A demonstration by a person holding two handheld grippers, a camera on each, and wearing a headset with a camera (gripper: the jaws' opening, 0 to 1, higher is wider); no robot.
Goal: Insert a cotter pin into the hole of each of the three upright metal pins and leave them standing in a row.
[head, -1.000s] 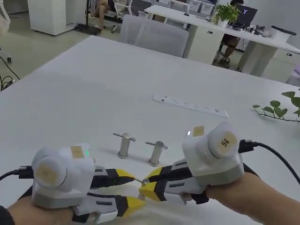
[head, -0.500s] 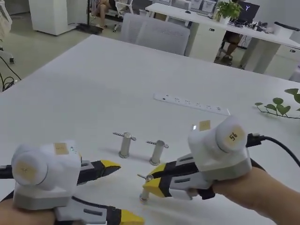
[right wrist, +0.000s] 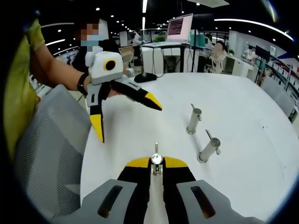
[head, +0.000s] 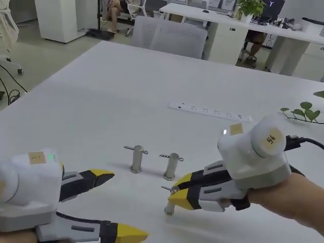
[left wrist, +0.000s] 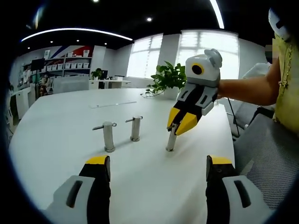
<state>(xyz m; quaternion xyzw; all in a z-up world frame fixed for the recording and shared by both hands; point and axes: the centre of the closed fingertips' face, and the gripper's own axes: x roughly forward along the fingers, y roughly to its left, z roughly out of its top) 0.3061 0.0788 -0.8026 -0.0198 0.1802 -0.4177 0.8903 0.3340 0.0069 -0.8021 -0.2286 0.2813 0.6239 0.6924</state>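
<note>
Two upright metal pins (head: 135,161) (head: 170,167) stand side by side on the white table (head: 101,101), each with a cotter pin through its top. Closer to me, my right gripper (head: 178,195) is shut on the third pin (head: 169,206), whose base rests on or just above the table; a cotter pin (head: 166,188) sticks out of its top. In the right gripper view the jaws clamp that pin (right wrist: 156,160). My left gripper (head: 121,205) stands open at the lower left, apart from the pin, its jaws wide with nothing between them (left wrist: 158,161).
A white power strip (head: 210,111) lies beyond the pins. Plant leaves (head: 304,112) reach in at the right edge. A grey chair (head: 169,36) stands at the table's far side, with office desks behind it.
The left gripper has opened and pulled back to the left, away from the third pin. The right gripper keeps hold of that pin, shifted slightly right.
</note>
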